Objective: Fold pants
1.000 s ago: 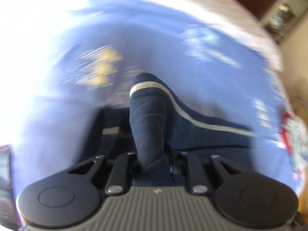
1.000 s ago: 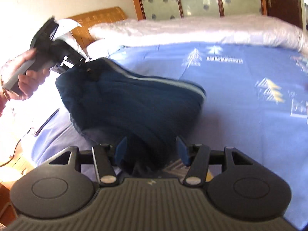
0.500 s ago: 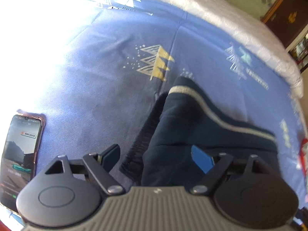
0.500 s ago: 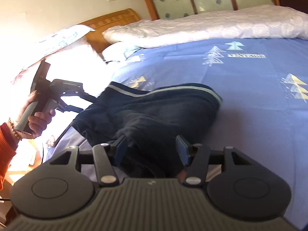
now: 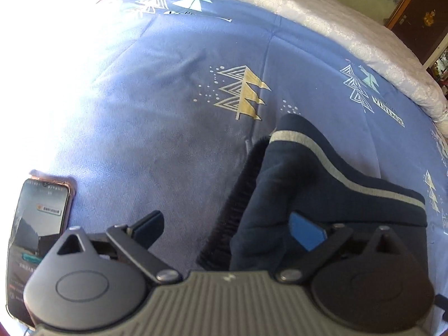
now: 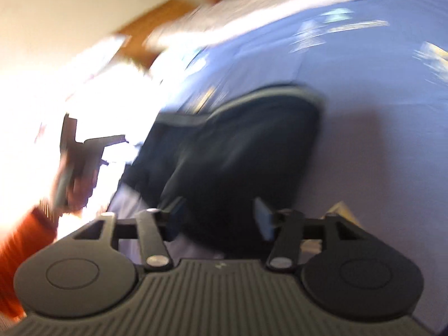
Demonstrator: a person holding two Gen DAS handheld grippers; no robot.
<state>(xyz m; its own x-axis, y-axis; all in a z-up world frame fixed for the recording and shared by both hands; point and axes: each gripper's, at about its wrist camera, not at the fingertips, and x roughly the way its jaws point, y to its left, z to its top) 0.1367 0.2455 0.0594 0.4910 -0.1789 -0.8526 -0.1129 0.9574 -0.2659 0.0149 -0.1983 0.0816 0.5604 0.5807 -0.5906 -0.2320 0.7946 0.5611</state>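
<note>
The navy pants (image 5: pixel 322 173) with a grey side stripe lie in a folded heap on the blue bed sheet (image 5: pixel 168 98). My left gripper (image 5: pixel 226 226) hovers over their near edge. Its jaws are opening wide, the ribbed edge of the cloth lies loose between them, and neither pad presses on it. The right wrist view is badly blurred. There the pants (image 6: pixel 238 154) reach in between the fingers of my right gripper (image 6: pixel 218 215), whose jaws are opening and look loose on the cloth. At far left, in glare, my left gripper (image 6: pixel 114 151) shows in a hand with an orange sleeve.
A phone (image 5: pixel 39 240) with a lit screen lies on the sheet left of my left gripper. A white quilt (image 5: pixel 336 19) runs along the bed's far side, with a dark wooden cabinet (image 5: pixel 420 14) behind. A wooden headboard (image 6: pixel 156 16) stands at the back.
The left gripper let go of the pants and opened wide. The lifted pants came down onto the bed. The right gripper widened again, and its view swung and blurred.
</note>
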